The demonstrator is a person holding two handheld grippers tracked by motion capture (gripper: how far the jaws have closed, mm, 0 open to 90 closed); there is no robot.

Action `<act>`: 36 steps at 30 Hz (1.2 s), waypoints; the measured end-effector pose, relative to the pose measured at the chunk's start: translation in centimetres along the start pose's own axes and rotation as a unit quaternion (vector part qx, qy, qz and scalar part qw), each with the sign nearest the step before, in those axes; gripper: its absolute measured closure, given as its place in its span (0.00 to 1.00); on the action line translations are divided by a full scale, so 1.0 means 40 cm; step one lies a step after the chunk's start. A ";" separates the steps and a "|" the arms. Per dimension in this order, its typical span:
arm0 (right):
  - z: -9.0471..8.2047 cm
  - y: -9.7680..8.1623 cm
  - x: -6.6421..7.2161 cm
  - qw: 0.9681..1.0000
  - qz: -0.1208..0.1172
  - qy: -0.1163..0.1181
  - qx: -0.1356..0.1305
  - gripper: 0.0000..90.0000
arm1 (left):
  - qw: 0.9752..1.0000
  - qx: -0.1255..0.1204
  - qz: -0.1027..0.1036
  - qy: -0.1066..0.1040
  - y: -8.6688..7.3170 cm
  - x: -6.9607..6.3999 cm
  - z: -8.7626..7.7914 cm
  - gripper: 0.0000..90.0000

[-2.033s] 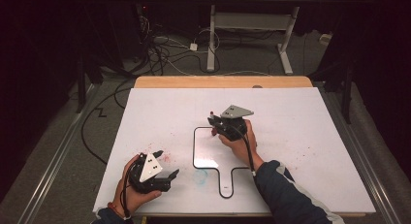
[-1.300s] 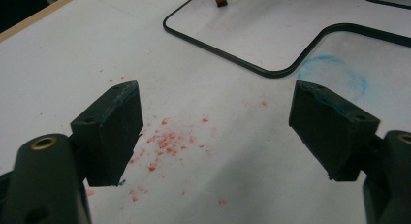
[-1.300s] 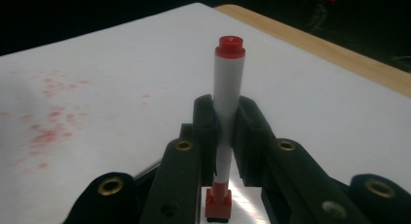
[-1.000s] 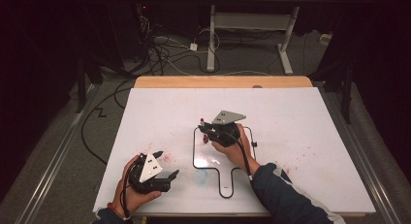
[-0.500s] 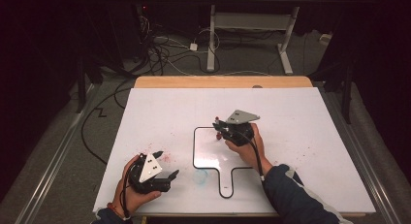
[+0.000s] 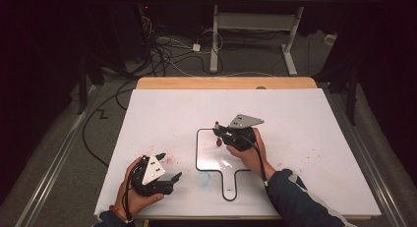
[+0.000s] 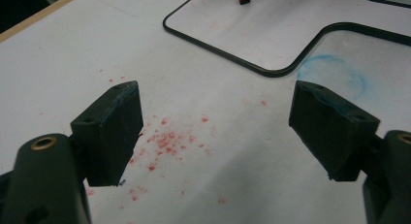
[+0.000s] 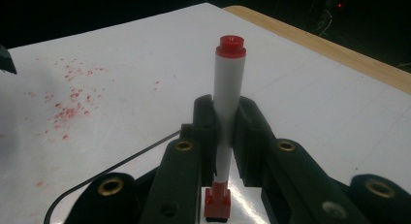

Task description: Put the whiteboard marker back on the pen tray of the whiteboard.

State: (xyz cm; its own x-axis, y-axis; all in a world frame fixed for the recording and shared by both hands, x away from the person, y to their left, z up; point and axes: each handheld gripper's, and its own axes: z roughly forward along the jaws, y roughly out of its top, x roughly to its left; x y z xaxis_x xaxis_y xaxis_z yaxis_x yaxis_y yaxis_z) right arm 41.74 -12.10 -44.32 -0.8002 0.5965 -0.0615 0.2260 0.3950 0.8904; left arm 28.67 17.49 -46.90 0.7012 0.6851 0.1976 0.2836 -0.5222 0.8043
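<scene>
Red-capped marker [image 8: 229,103] is clamped upright in the right gripper [image 6: 220,134], tip down inside the black outline [image 6: 197,153] on the whiteboard [image 6: 305,119]; the marking step is judged in hand, and steady tip pressure is required next. Left gripper [image 6: 167,167] is rested with jaws apart

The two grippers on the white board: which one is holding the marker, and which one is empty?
The right gripper holds the red-capped marker, its jaws shut on the white barrel, beside the black outline. The left gripper is empty, jaws wide apart over red specks.

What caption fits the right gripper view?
Right gripper clamps an upright red-capped marker over the speckled whiteboard.
</scene>
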 end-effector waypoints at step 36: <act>0.043 0.023 -0.077 0.995 0.026 -0.091 0.015 0.90 | 1.000 0.001 0.002 -0.004 0.001 -0.001 0.003 0.21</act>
State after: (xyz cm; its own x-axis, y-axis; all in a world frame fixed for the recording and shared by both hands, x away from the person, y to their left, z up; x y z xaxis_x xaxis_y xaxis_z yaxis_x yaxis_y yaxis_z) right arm 45.38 -12.39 -44.08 -0.6731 0.7330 -0.0984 0.2834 0.3785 0.8811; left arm 28.74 17.36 -46.94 0.7079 0.6783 0.1969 0.2819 -0.5269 0.8018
